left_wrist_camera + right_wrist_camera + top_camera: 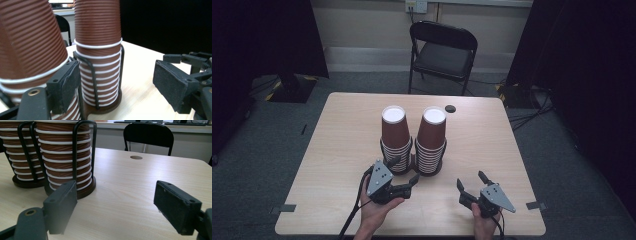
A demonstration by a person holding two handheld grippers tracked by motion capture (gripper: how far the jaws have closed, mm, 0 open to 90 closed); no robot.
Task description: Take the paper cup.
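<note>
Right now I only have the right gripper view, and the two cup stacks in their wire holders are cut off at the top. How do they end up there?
Observer: In the high view the left stack and the right stack each narrow upward and end in a round white top.
Operator: And my other tool?
Observer: The left gripper sits at the foot of the left stack, jaws open.
Operator: Is it touching?
Observer: In the left gripper view its left pad lies close against that stack. I cannot tell whether they touch.
</note>
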